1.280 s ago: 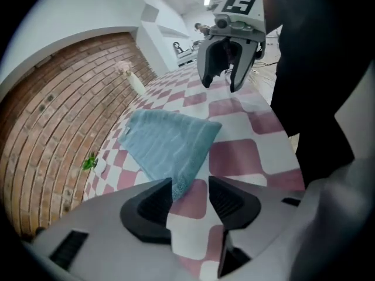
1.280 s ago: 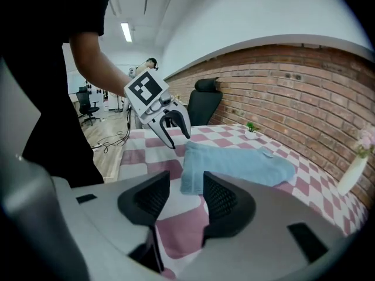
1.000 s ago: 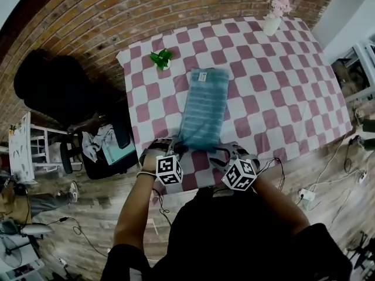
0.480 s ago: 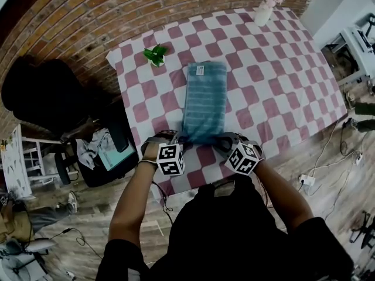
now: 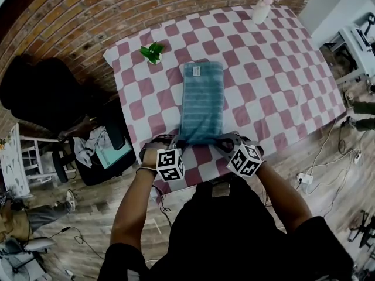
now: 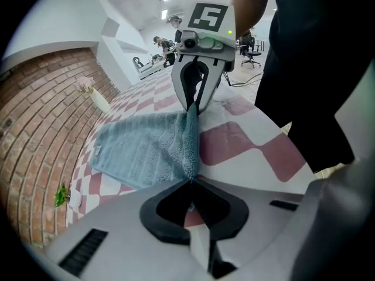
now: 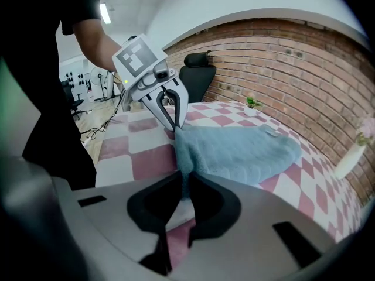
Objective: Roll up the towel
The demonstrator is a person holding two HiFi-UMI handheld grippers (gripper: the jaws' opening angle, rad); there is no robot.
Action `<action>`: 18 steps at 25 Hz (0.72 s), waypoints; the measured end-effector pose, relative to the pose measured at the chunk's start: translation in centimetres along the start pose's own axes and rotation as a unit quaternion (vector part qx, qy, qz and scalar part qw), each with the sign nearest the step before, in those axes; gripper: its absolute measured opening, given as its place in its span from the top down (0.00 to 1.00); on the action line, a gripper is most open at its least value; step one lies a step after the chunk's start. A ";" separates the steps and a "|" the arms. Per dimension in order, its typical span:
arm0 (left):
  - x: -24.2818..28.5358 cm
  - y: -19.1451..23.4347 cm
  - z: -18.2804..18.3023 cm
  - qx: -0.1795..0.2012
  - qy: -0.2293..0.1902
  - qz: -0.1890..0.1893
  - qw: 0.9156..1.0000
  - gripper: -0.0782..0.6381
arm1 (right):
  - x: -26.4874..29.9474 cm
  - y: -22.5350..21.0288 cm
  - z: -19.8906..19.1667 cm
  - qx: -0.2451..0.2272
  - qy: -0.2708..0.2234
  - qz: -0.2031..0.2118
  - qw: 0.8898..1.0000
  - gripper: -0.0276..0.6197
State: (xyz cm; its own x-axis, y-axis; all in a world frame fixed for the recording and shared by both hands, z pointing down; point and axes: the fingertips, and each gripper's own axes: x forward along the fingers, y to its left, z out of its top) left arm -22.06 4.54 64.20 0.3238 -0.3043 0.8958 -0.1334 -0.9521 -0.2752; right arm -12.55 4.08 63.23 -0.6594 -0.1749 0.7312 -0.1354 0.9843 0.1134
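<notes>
Start of the roll, with the left gripper (image 5: 177,140) and right gripper (image 5: 221,140) just closed and pinching the two near corners of the towel (image 5: 202,101). Lying flat on the checked table (image 5: 281,69), long axis running straight away from the person toward the brick wall (image 5: 88,16), label (image 5: 199,70) end farthest. Next, probably: lift the pinched edge, turn it over onto the cloth, keep both sides level.
</notes>
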 end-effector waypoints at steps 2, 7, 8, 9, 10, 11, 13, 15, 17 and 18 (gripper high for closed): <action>-0.6 -0.9 0.7 -0.011 -0.008 0.004 1.000 0.87 | -1.1 0.7 0.0 -0.009 -0.007 0.001 1.000 0.90; -1.5 -3.9 2.2 -0.024 -0.013 0.005 1.000 0.87 | -3.0 3.4 -1.0 -0.022 -0.013 0.025 0.999 0.90; -1.7 -4.4 2.4 -0.025 -0.012 0.005 1.000 0.87 | -3.3 3.8 -1.2 -0.016 -0.014 0.032 0.999 0.90; -1.9 -4.8 2.7 -0.026 -0.011 0.006 1.000 0.87 | -3.6 4.2 -1.4 -0.011 -0.015 0.040 0.999 0.90; -2.2 -5.2 2.9 -0.026 -0.009 0.005 1.000 0.87 | -3.9 4.6 -1.4 -0.006 -0.016 0.049 0.999 0.90; -2.5 -5.7 3.1 -0.026 -0.007 0.002 1.000 0.87 | -4.2 5.1 -1.4 -0.004 -0.016 0.060 0.998 0.90; -2.9 -6.6 3.4 -0.024 -0.002 -0.006 1.000 0.87 | -4.7 6.0 -1.5 -0.003 -0.015 0.080 0.997 0.90; -3.2 -7.0 3.7 -0.026 0.000 -0.011 1.000 0.87 | -5.2 6.4 -1.4 -0.003 -0.016 0.091 0.996 0.90; -3.3 -6.6 3.8 -0.030 0.002 -0.007 1.000 0.87 | -5.5 6.1 -1.2 -0.001 -0.023 0.089 0.996 0.89; -3.4 -6.1 3.9 -0.031 0.004 -0.002 1.000 0.87 | -5.6 5.8 -1.0 0.001 -0.028 0.085 0.996 0.89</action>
State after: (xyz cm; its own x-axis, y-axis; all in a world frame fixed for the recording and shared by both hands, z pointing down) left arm -18.72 11.30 61.46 0.3176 -0.3006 0.8993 -0.1906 -0.9493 -0.2500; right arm -8.89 10.82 60.42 -0.7128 -0.0071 0.7013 -0.0198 0.9998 -0.0100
